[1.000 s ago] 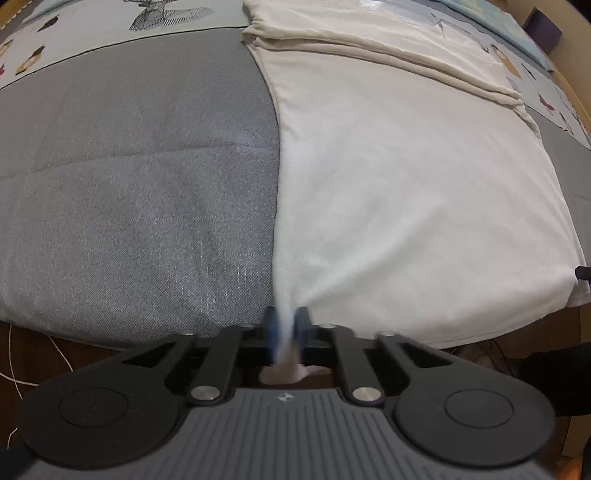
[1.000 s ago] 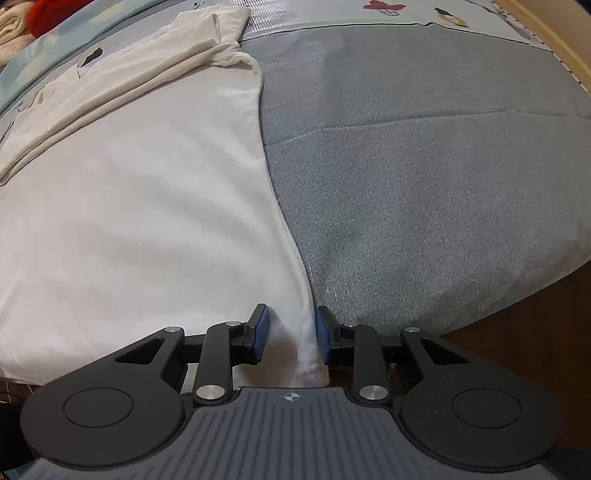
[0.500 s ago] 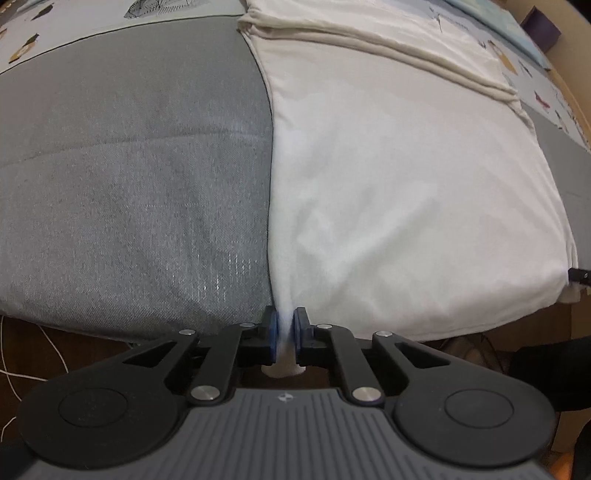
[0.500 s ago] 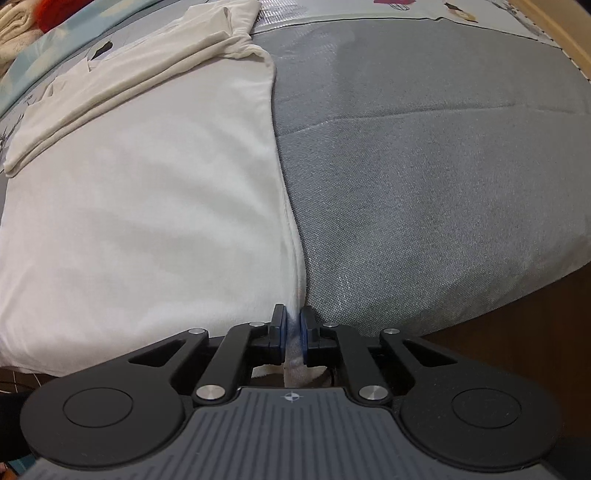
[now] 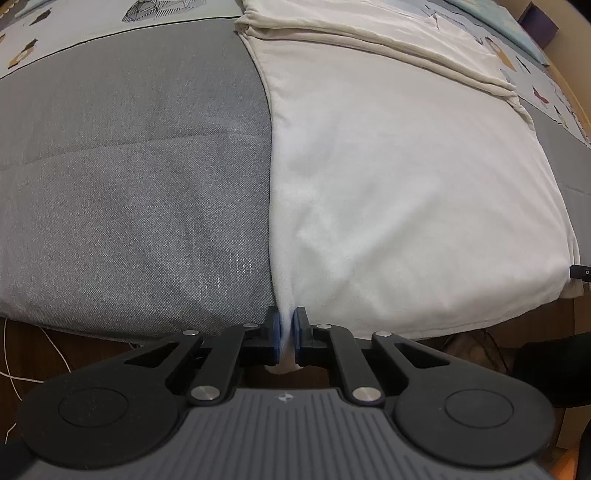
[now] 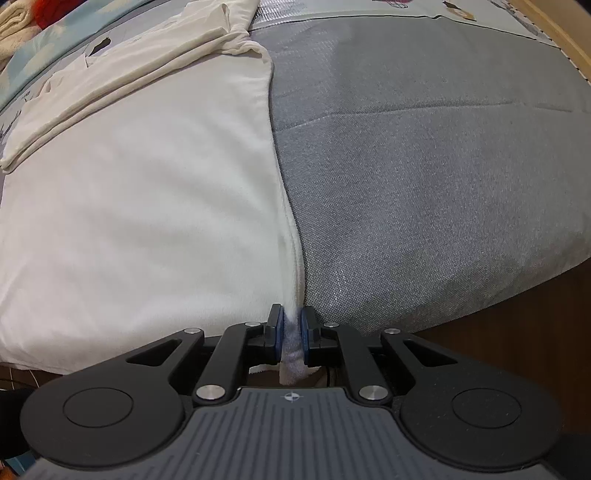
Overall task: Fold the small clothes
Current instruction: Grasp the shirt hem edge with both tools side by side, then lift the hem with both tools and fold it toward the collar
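Observation:
A white garment [image 5: 406, 177] lies spread flat on the grey bed cover, its sleeves folded in across the far end [image 5: 388, 44]. My left gripper [image 5: 286, 332] is shut on the near left corner of the hem, at the bed's edge, with cloth pinched between the blue pads. In the right wrist view the same garment [image 6: 147, 192] fills the left half. My right gripper [image 6: 291, 332] is shut on the near right corner, and a tuft of cloth hangs below its pads.
Grey quilted cover [image 5: 129, 166] [image 6: 424, 147] lies on either side of the garment. Patterned bedding [image 5: 74, 29] runs along the far side. Brown floor [image 6: 517, 314] and a white cable [image 5: 22, 369] lie below the bed's near edge. Red and cream textiles [image 6: 22, 18] sit far left.
The right gripper's jaws, open around the hem corner a second ago, have closed on it. The left gripper has stayed shut on its corner.

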Available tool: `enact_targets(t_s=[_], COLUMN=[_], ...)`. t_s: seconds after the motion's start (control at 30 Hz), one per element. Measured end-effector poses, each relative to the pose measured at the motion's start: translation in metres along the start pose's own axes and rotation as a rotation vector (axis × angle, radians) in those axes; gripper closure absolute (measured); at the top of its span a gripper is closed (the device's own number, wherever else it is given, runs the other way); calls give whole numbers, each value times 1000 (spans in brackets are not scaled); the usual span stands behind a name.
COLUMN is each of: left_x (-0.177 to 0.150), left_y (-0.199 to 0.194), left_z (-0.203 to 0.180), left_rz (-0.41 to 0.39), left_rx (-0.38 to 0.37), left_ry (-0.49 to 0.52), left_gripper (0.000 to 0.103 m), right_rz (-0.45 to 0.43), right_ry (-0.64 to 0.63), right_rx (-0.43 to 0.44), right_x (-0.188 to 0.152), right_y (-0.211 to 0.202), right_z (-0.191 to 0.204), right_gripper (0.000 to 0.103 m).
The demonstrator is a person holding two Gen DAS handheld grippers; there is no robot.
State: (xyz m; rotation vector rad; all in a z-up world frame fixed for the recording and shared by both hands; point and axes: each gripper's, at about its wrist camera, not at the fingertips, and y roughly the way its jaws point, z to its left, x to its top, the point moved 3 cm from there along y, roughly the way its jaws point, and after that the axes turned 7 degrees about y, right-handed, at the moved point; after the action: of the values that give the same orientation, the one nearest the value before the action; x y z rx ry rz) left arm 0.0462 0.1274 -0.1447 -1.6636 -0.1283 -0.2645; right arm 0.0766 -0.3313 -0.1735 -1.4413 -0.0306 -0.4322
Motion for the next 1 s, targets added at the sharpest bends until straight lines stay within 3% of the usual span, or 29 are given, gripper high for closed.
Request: enact_targets(t_s=[0.5, 0.8, 1.0], left_x=[0, 7, 7], left_y=[1, -34, -100], left_z=[-3, 6, 2], left_rz=[18, -83, -232], left_rx=[4, -32, -106], left_ry=[28, 65, 92], left_gripper=[96, 98, 98], right_rz=[0, -114, -224], right_ry=[-57, -24, 8], right_rx=[-20, 48, 175], right_x=[-4, 4, 18], right_y=[5, -24, -83], right_z=[6, 6, -3], right_gripper=[93, 98, 98])
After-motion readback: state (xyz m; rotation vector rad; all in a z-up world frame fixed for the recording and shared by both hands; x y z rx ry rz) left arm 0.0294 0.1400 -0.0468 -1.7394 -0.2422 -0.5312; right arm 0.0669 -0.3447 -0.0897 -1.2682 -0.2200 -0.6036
